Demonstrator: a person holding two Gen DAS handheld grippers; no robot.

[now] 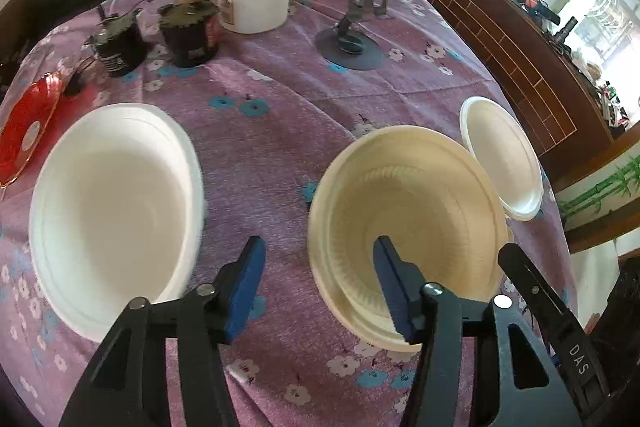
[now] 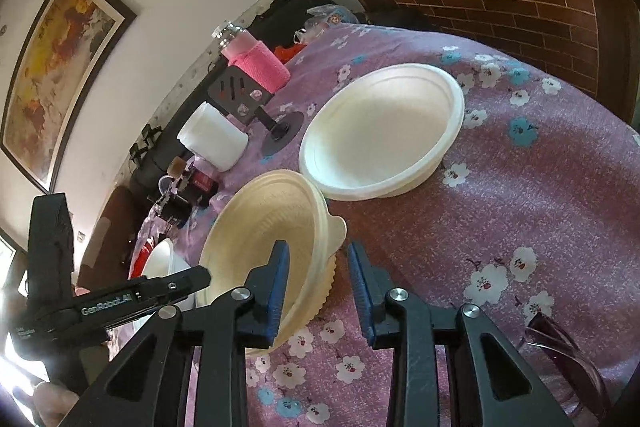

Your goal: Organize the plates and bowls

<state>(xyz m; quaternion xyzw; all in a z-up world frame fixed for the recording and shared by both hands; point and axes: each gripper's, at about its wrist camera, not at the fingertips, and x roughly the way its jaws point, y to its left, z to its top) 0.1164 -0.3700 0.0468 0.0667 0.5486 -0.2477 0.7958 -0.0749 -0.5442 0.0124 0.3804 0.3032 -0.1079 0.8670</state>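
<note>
Off to the left of the left gripper (image 1: 320, 243), well clear of its outer pad, a large white bowl (image 1: 116, 207) sits open side up on the purple flowered tablecloth (image 1: 260, 147). The left gripper's jaws stand well apart and hold nothing. They straddle the near left rim of the cream bowl (image 1: 408, 219), with one blue pad over bare cloth outside and the other down inside the hollow, neither visibly pressing on the wall. That cream bowl is the thing the next move seems to turn on. It is round, so it has no long axis to line up with, and it lies just ahead of both grippers, between them. The right gripper (image 2: 318, 247) has the opposite rim between its jaws, which are narrower. One pad is inside and one outside, but a sliver of cloth shows between rim and outer pad, so it does not look clamped. A ridged edge peeps out beneath the cream bowl, perhaps a second piece nested under it. Beyond the right gripper, a smaller white bowl (image 2: 380, 135) sits just beside the cream one.
</note>
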